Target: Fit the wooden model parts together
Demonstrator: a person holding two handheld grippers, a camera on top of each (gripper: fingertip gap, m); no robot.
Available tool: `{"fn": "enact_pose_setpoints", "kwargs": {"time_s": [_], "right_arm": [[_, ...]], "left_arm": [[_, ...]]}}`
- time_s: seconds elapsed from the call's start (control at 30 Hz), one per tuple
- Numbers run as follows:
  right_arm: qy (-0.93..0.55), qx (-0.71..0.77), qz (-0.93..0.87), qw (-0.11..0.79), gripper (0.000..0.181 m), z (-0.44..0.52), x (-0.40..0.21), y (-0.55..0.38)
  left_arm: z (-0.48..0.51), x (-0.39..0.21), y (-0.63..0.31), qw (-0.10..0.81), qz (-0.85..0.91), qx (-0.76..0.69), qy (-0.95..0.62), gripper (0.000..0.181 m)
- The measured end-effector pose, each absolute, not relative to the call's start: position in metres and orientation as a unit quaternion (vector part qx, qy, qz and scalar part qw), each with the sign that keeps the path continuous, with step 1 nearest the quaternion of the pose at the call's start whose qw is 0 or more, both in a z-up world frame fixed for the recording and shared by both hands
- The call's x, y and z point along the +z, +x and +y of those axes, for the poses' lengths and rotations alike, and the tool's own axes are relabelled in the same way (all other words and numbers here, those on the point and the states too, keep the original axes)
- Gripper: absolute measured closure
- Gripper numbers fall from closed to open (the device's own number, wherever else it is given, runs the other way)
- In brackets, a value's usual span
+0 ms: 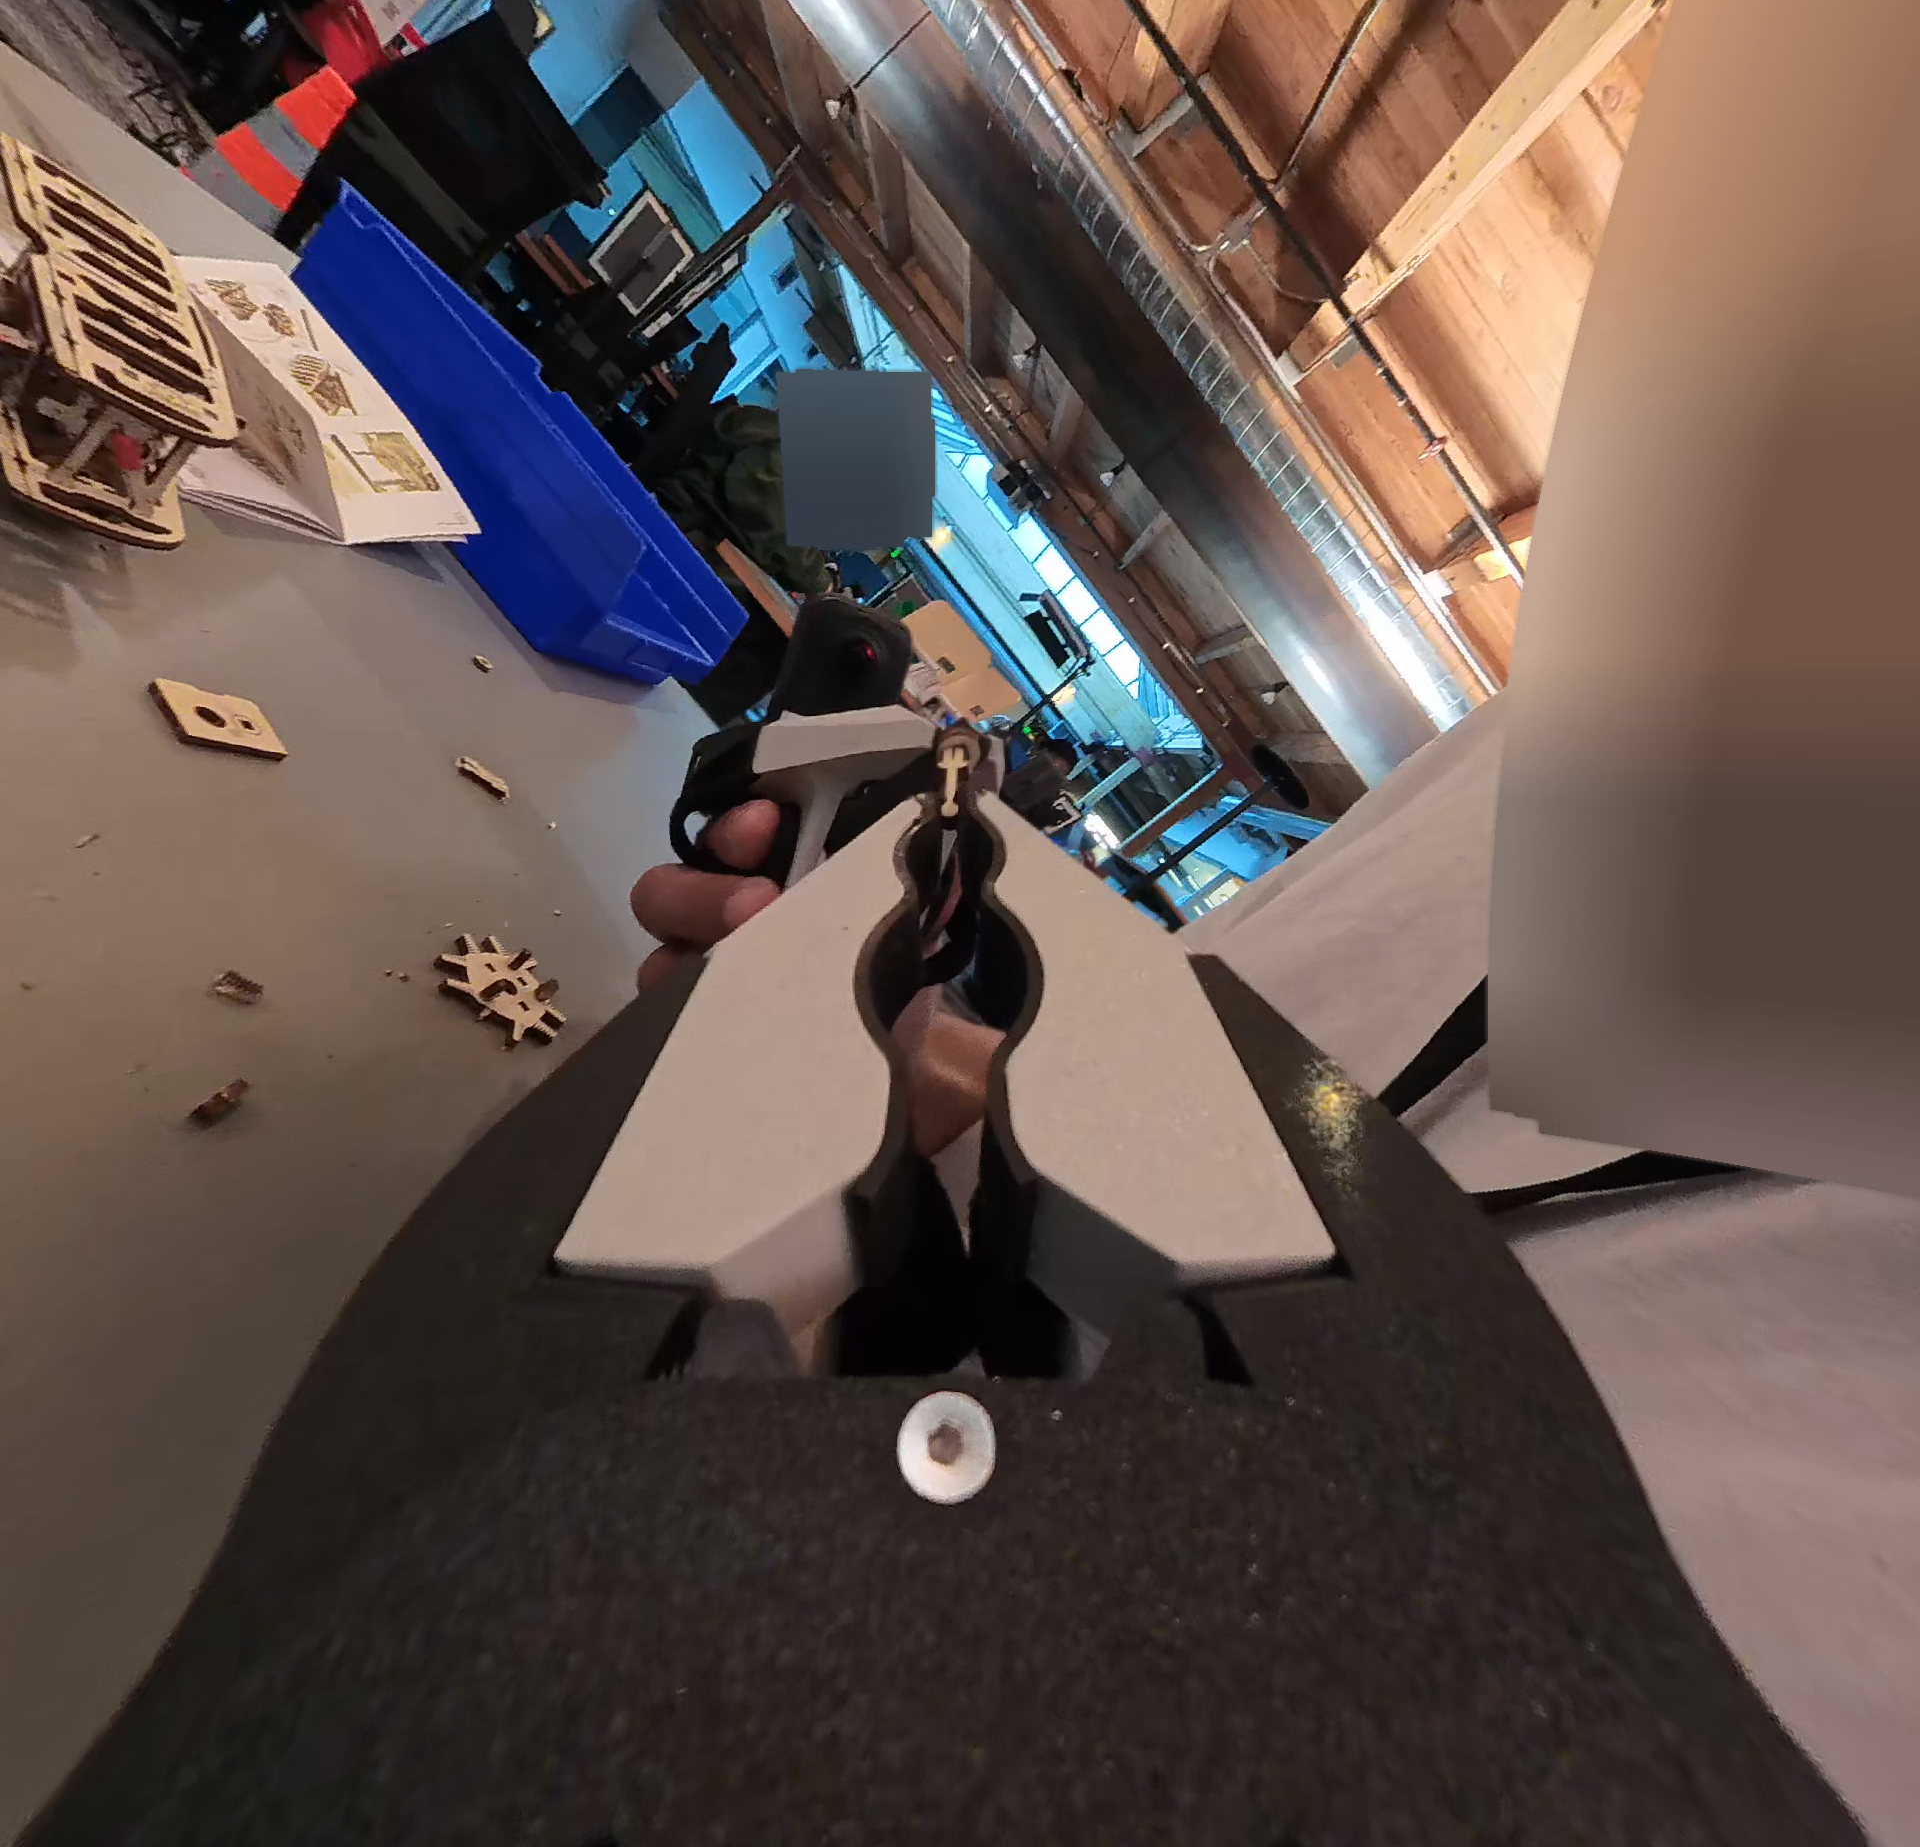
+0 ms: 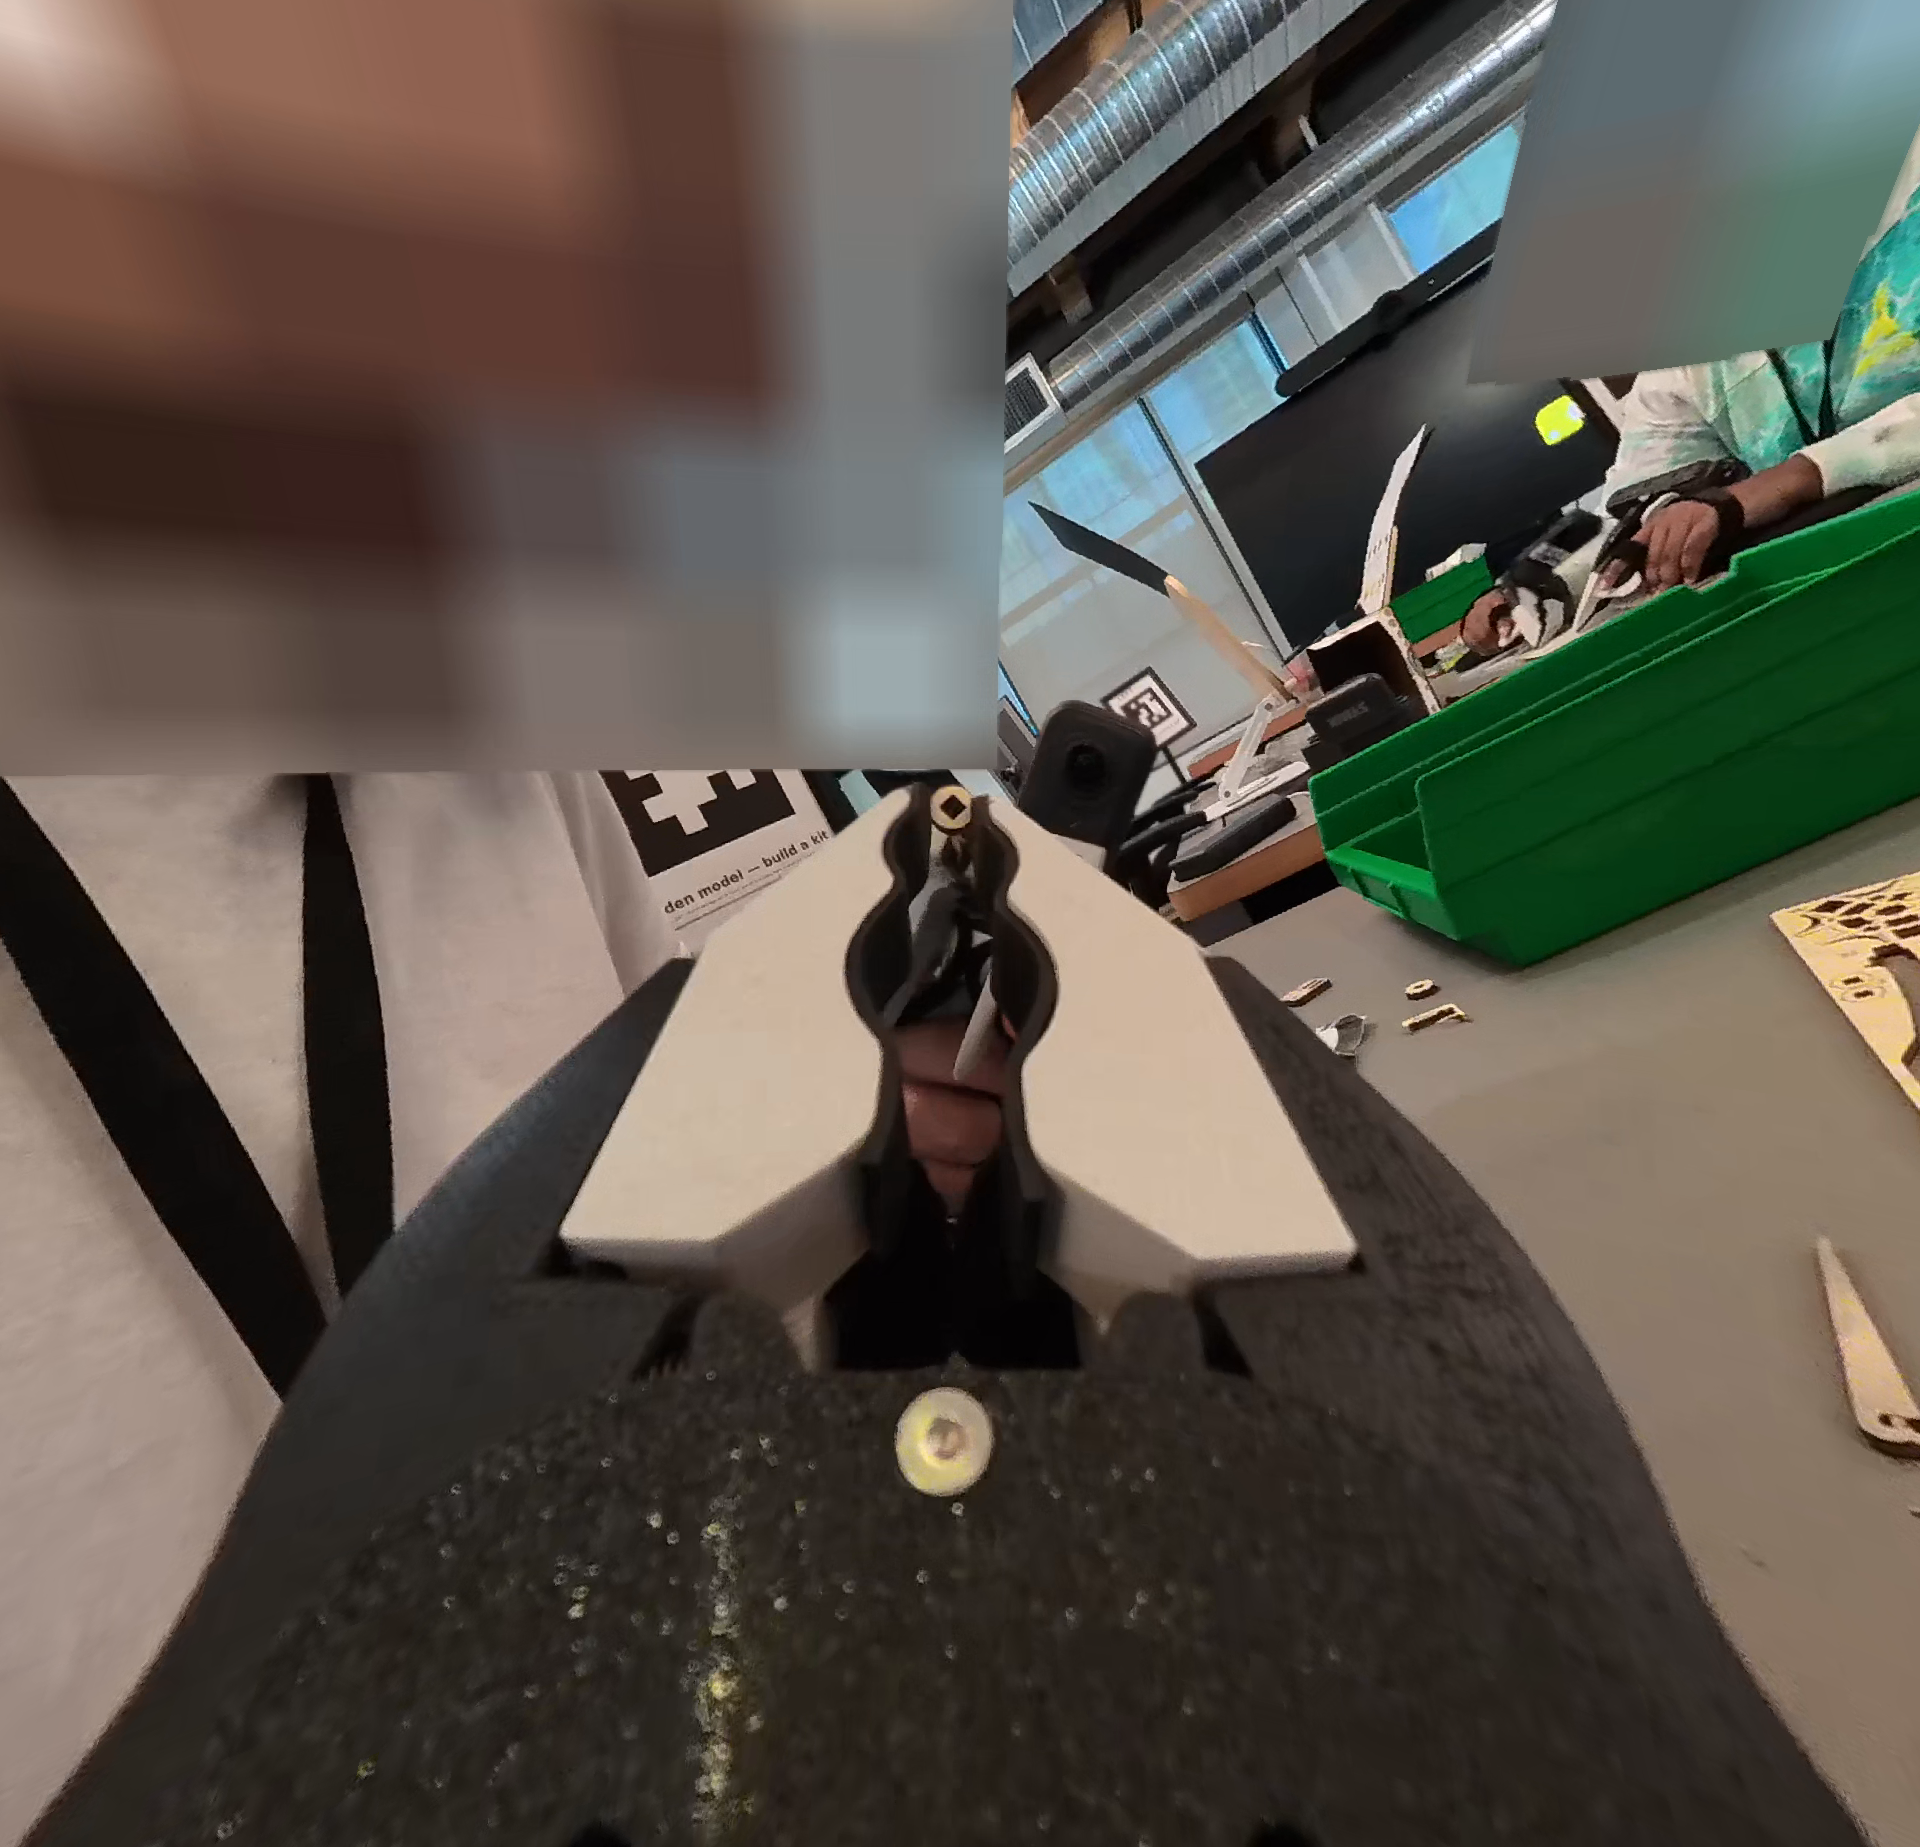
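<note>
Grey table (image 1: 312, 1122) under a high timber ceiling with silver ducting serves as the workbench, and both grippers are raised off it, tips facing each other in front of the person's pale shirt; the left gripper (image 1: 951, 810) has its jaws closed on a small pale wooden pin (image 1: 952, 774), while the right gripper (image 2: 951, 815) is clamped on a small round wooden piece with a square hole (image 2: 951, 810), seen end-on; the two parts look almost touching, so my judgement is that this pin-to-hole joint is at the alignment stage, not yet seated

Beyond and left of the left gripper, a partly built wooden model (image 1: 99, 363) stands on the table, touching an open instruction booklet (image 1: 322, 415), with a blue bin (image 1: 499, 447) just beyond the booklet; that much of the build seems done; nearer the left gripper lie loose parts still unused: a flat plate with holes (image 1: 216, 719), a toothed cluster (image 1: 501, 987) and small scraps; right of the right gripper sit more small bits (image 2: 1434, 1016), a punched-out sheet (image 2: 1860, 976), a thin wooden blade (image 2: 1865, 1371) and a green bin (image 2: 1610, 800)

Open air surrounds the joined tips, so there is room to push straight; the table edge runs close to the person's body, and a dropped pin could land among the scraps or fall off the edge
</note>
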State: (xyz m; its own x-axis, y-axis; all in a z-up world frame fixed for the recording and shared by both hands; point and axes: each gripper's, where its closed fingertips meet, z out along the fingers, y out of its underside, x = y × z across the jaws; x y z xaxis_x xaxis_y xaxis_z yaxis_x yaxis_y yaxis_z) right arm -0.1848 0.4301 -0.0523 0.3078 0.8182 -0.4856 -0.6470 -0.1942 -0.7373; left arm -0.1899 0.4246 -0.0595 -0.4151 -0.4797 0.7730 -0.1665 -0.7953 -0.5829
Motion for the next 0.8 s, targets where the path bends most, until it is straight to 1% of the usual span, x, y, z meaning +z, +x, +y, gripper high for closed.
{"fn": "enact_pose_setpoints", "kwargs": {"time_s": [0.17, 0.4, 0.57, 0.67, 0.8], "right_arm": [[-0.523, 0.561, -0.098, 0.634, 0.175, 0.4304, -0.0572, -0.1859], [-0.546, 0.521, -0.142, 0.640, 0.175, 0.4300, -0.0598, -0.1862], [-0.532, 0.555, -0.138, 0.624, 0.175, 0.4269, -0.0573, -0.1871], [-0.531, 0.589, -0.113, 0.598, 0.175, 0.4271, -0.0598, -0.1872], [-0.531, 0.652, -0.059, 0.539, 0.175, 0.4281, -0.0634, -0.1868]], "left_arm": [[0.4253, -0.0625, -0.1912, 0.104, 0.308, -0.776, -0.540, 0.181], [0.4217, -0.0661, -0.1916, 0.073, 0.299, -0.782, -0.542, 0.181], [0.4190, -0.0647, -0.1917, 0.070, 0.302, -0.783, -0.539, 0.181], [0.4195, -0.0667, -0.1916, 0.100, 0.328, -0.764, -0.547, 0.181], [0.4200, -0.0684, -0.1917, 0.176, 0.387, -0.715, -0.555, 0.181]]}}
